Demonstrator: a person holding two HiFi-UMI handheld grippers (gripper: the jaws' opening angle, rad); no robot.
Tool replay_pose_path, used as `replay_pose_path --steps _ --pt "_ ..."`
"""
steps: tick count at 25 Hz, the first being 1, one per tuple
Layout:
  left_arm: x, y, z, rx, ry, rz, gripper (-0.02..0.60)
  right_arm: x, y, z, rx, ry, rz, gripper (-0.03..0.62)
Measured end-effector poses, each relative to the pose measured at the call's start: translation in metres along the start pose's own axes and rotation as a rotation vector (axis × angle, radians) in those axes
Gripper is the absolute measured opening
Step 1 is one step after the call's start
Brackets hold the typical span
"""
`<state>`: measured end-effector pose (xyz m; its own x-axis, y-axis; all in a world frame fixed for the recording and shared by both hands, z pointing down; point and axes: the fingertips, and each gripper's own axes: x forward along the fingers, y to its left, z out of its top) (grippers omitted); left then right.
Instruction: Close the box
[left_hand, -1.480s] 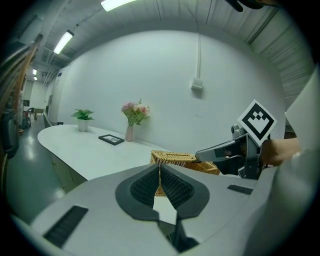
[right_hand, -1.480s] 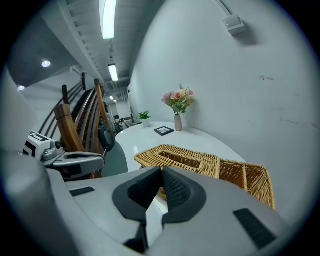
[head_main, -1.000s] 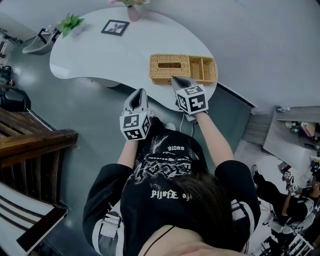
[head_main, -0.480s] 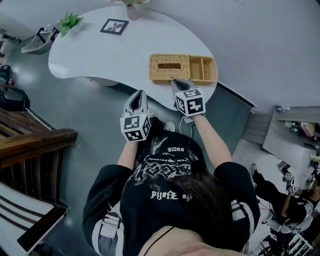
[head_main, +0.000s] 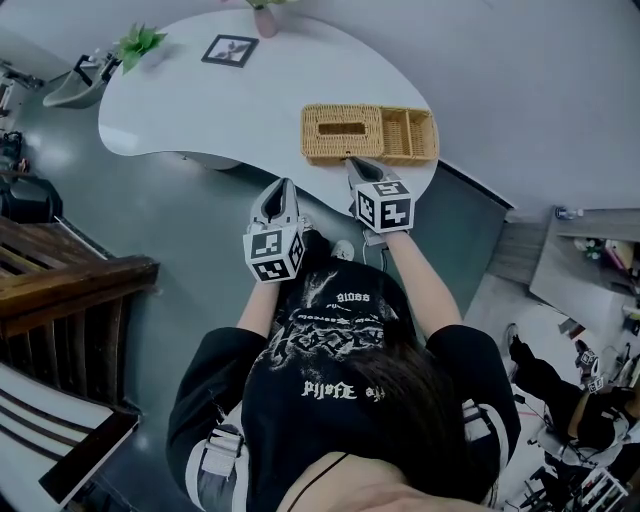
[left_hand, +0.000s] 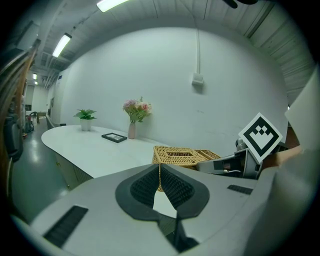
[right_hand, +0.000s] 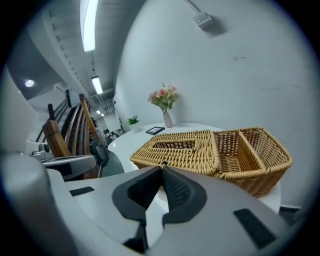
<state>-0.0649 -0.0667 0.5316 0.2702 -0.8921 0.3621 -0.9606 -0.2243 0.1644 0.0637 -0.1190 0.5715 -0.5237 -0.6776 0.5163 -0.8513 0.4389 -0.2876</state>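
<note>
White table (head_main: 200, 110) bears one wicker box (head_main: 365, 142), slotted lid flat, two compartments open; left gripper (head_main: 283, 184) and right gripper (head_main: 352, 161) both closed, empty.

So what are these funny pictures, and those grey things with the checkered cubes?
A person is holding two grabbing tools, one in each hand. The left gripper and the right gripper each have two jaws that pinch, plus a cube with square markers. One picture comes from a camera on the person's head, looking down. The other two come from cameras riding on each tool, looking along its jaws. On the white table sit a wicker box, a vase of flowers, a potted plant and a picture frame. Both tools are pinched shut and hold nothing. The right one points at the box, close to it.
</note>
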Motion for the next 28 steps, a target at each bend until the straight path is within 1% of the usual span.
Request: replay_pose_path --steps 3,4,6,9,11,15,19,23,28 --pt "-0.001 -0.002 0.001 -0.003 -0.006 -0.011 0.026 -0.003 0.000 -0.001 0.030 -0.041 0.029 0.043" --pt "-0.001 -0.003 0.001 -0.004 -0.007 -0.015 0.026 -0.005 0.001 -0.003 0.040 -0.047 0.038 0.065" --pt "-0.001 -0.003 0.000 -0.007 -0.008 -0.021 0.026 -0.008 0.003 -0.006 0.066 -0.062 0.059 0.142" --pt "-0.001 -0.006 0.000 -0.014 -0.009 -0.026 0.026 -0.018 0.002 -0.004 0.089 -0.117 0.068 0.152" --pt "0.000 -0.009 0.000 -0.020 -0.014 -0.036 0.026 -0.024 -0.002 -0.002 0.096 -0.142 0.063 0.172" --pt "0.003 -0.015 -0.002 -0.039 -0.028 -0.064 0.026 -0.035 -0.009 -0.004 0.110 -0.166 0.032 0.176" --pt "0.005 -0.019 -0.002 -0.036 -0.029 -0.067 0.026 -0.043 -0.013 -0.005 0.110 -0.188 0.001 0.179" --pt "0.008 -0.022 -0.004 -0.036 -0.029 -0.079 0.026 -0.047 -0.015 -0.017 0.069 -0.167 -0.038 0.183" --pt "0.010 -0.026 -0.010 -0.032 -0.015 -0.081 0.026 -0.056 -0.018 -0.029 0.052 -0.159 -0.078 0.178"
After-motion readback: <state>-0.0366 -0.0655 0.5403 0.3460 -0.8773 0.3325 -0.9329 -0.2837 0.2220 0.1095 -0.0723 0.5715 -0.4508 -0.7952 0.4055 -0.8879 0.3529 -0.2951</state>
